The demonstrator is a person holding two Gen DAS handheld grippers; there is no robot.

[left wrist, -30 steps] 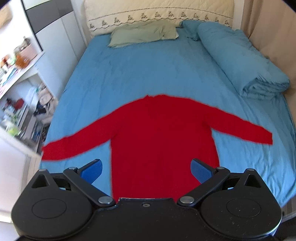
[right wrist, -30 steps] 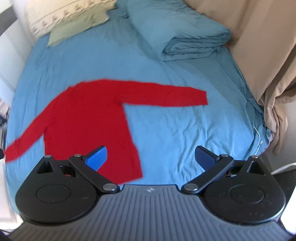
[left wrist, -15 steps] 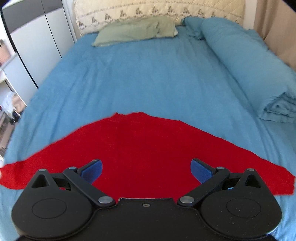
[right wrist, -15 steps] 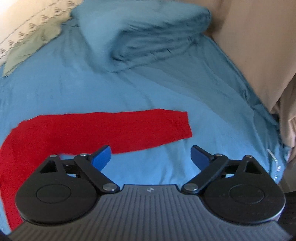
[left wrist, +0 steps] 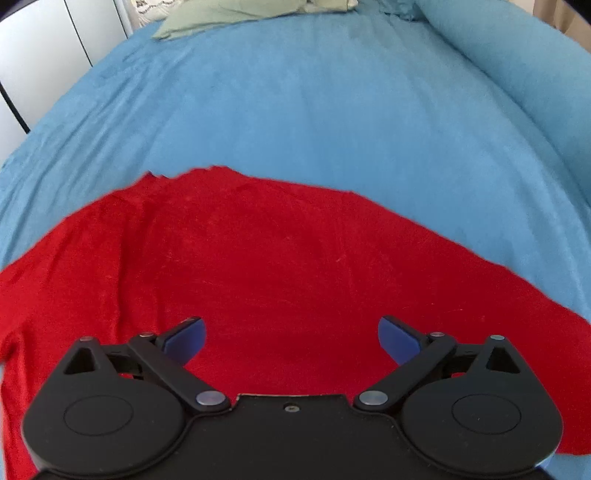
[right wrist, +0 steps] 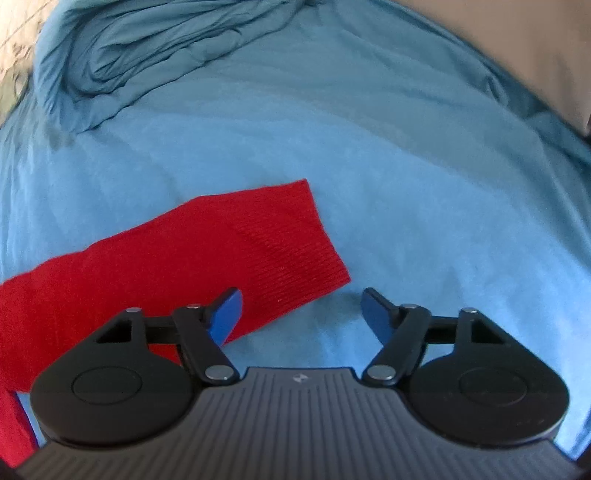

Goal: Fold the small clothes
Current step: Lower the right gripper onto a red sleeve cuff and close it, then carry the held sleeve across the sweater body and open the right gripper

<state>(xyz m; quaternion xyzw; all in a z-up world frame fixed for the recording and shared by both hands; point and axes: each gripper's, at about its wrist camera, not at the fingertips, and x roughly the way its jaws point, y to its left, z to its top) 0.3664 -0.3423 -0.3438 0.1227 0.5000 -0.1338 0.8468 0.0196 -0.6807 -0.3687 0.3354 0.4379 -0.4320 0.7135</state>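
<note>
A red long-sleeved sweater (left wrist: 266, 266) lies flat on the blue bed sheet (left wrist: 314, 110), neck toward the pillows. My left gripper (left wrist: 291, 338) is open and empty, low over the sweater's upper body. In the right wrist view the sweater's right sleeve (right wrist: 207, 254) lies across the sheet, its ribbed cuff (right wrist: 299, 247) just ahead of my right gripper (right wrist: 301, 312). The right gripper is open and empty; its left finger is over the sleeve's edge, its right finger over bare sheet.
A folded blue duvet (right wrist: 147, 55) lies along the bed's right side, also in the left wrist view (left wrist: 517, 74). A green pillow (left wrist: 240, 14) lies at the head. White wardrobe doors (left wrist: 44, 48) stand left; a beige curtain (right wrist: 517, 44) hangs right.
Both grippers have dropped and moved forward toward the sweater: the left over its upper body, the right up to the sleeve cuff. Both stay open.
</note>
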